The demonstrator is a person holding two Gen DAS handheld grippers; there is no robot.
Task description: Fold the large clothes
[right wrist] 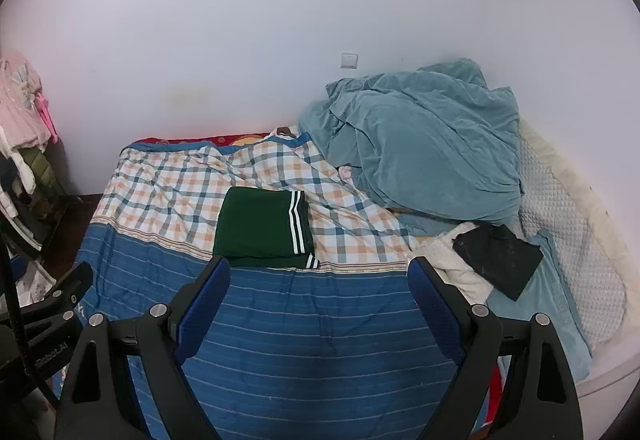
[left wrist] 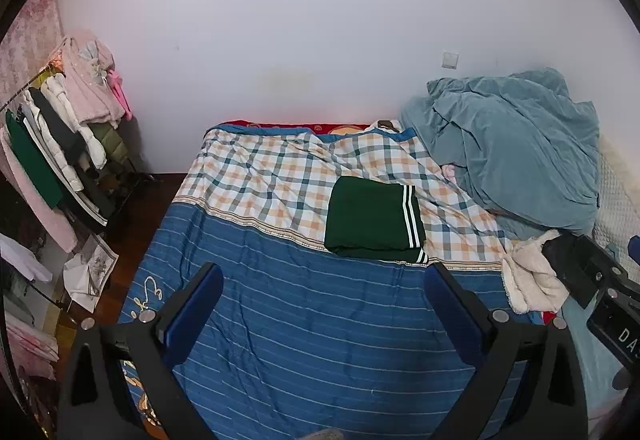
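Green garment (left wrist: 372, 218), folded into a neat rectangle w/ white stripes along its right edge, lies on the bed (left wrist: 304, 328) right where the checked part of the cover meets the blue striped part. Both grippers hang above the bed, well apart from it: left gripper (left wrist: 324, 272) has its fingers spread w/ nothing btwn them, right gripper (right wrist: 319, 266) likewise spread wide and empty. Crumpled teal blanket (right wrist: 424, 144) is heaped at the far right by the wall, cream fleece (left wrist: 528, 280) beside it.

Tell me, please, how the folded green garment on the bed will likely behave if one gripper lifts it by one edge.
The green garment is soft cloth in stacked layers, so it would probably droop and partly unfold. It looks light for its size. Pushed, it may drag and wrinkle the bed cover rather than slide cleanly.
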